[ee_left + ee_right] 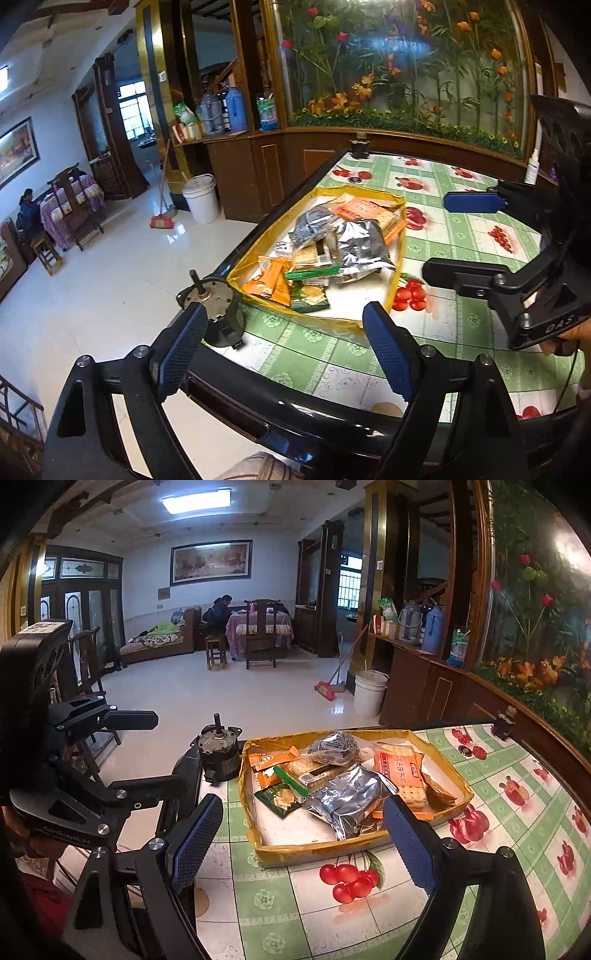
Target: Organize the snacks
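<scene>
Black grippers, blue ribbed fingers (388, 354)

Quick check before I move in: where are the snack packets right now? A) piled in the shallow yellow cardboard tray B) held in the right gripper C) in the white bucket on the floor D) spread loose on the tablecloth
A: the snack packets lie heaped inside the yellow cardboard tray, and both the left gripper and right gripper are open and empty.
</scene>
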Available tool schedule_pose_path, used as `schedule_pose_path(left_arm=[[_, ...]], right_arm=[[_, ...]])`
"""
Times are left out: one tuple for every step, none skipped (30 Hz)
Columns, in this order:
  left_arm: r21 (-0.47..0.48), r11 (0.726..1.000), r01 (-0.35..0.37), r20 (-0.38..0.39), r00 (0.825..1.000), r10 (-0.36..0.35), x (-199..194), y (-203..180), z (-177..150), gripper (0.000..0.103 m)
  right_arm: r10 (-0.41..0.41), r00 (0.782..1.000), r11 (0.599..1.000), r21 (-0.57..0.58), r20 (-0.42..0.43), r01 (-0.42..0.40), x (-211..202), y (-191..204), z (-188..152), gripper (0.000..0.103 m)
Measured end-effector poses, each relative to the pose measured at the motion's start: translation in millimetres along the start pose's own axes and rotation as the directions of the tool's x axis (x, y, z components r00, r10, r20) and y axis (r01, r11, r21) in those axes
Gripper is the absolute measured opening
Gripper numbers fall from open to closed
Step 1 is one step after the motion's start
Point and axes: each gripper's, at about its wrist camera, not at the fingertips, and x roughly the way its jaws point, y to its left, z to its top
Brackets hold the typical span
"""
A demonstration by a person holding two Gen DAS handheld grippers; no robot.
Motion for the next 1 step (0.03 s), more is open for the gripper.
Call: schedule_pose_path(left_arm=[[-0.008, 1.0, 0.01, -0.004, 1.0, -0.01, -0.3, 0.4, 0.1, 0.087]], right_arm=[[0.002, 1.0, 1.0, -0.002, 0.0, -0.002, 0.4, 0.8, 0.2, 0.09]])
